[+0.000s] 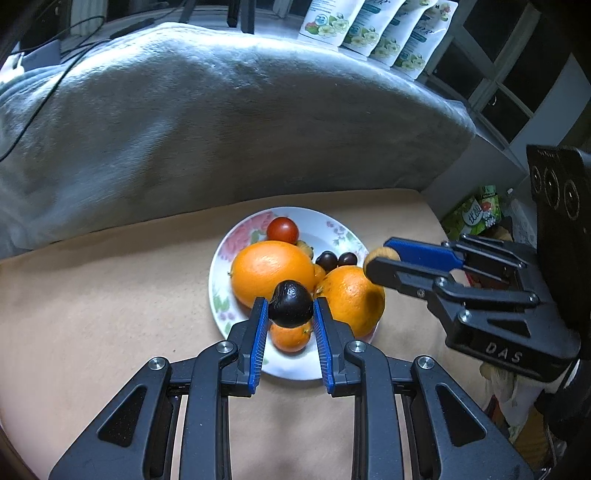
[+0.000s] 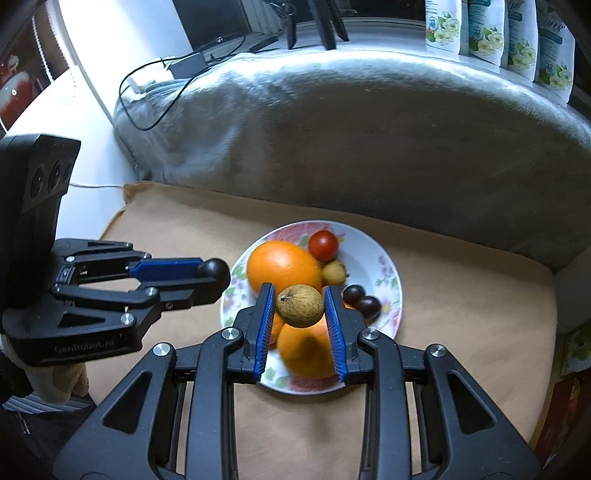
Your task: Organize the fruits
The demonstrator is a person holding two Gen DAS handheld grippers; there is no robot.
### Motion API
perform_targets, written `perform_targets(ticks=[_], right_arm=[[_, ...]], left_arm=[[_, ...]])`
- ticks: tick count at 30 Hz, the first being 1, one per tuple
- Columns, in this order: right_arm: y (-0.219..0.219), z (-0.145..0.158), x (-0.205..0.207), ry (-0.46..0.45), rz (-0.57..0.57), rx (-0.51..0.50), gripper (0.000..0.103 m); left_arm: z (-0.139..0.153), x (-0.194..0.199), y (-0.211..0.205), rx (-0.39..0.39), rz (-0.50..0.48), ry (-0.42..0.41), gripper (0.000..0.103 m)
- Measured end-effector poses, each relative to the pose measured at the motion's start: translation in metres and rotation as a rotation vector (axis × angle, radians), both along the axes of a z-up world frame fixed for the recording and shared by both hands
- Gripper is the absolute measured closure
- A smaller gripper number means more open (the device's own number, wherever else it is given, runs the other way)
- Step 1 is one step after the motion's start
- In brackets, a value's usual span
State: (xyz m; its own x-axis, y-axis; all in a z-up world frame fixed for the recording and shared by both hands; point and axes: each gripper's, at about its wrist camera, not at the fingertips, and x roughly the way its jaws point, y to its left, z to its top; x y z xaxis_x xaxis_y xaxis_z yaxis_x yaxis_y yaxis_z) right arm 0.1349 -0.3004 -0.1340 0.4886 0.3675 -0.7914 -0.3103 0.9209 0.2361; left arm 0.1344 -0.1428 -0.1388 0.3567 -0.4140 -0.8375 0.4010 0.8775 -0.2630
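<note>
A floral plate on a tan cloth holds two large oranges, a small orange, a red tomato, a small yellow fruit and two dark fruits. My left gripper is shut on a dark round fruit above the plate's near side; it shows in the right wrist view. My right gripper is shut on a tan-brown round fruit over the plate; it shows in the left wrist view.
A grey blanket-covered cushion rises behind the tan cloth. White pouches line the sill behind. Cables lie at the back left. Packets sit off the right edge.
</note>
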Motion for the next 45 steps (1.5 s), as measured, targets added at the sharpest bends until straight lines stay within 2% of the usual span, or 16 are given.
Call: perform_targets(ticks=[17,19,21,22,30,31,33,38,40,42,44,45], right_arm=[[-0.012,-0.018,0.035,0.054,-0.032,0.037,0.074],[-0.012,-0.018,0.037,0.058,-0.037,0.038,0.068],[-0.014,-0.017,0.037,0.052,-0.047,0.039,0.047],[-0.015,-0.016,0.036,0.046,-0.053,0.042,0.044],[-0.024,-0.009,0.026,0.036,-0.095,0.071,0.044],[-0.025,-0.008,0.024,0.034,-0.098,0.071,0.043],[-0.026,-0.005,0.019,0.029,-0.105,0.072,0.032],[-0.028,0.005,0.006,0.009,-0.125,0.073,0.03],[-0.028,0.008,0.0,0.004,-0.133,0.07,0.03],[-0.028,0.012,-0.005,-0.001,-0.137,0.066,0.03],[-0.027,0.015,-0.011,-0.006,-0.142,0.05,0.029],[-0.026,0.016,-0.014,-0.009,-0.148,0.037,0.022]], left_arm=[[-0.01,0.01,-0.017,0.015,-0.051,0.03,0.079],[-0.01,0.01,-0.018,0.018,-0.05,0.031,0.076],[-0.009,0.011,-0.019,0.017,-0.05,0.033,0.073],[-0.009,0.011,-0.019,0.017,-0.05,0.032,0.072],[-0.005,0.001,-0.013,0.019,-0.031,0.024,0.072],[-0.005,0.0,-0.012,0.019,-0.028,0.025,0.069],[-0.004,-0.004,-0.008,0.023,-0.019,0.023,0.064],[0.005,-0.015,0.001,0.031,0.011,0.003,0.06],[0.01,-0.02,0.005,0.028,0.03,-0.011,0.046],[0.017,-0.024,0.007,0.024,0.043,-0.027,0.045],[0.022,-0.027,0.008,0.031,0.054,-0.036,0.036],[0.025,-0.03,0.008,0.038,0.062,-0.046,0.033]])
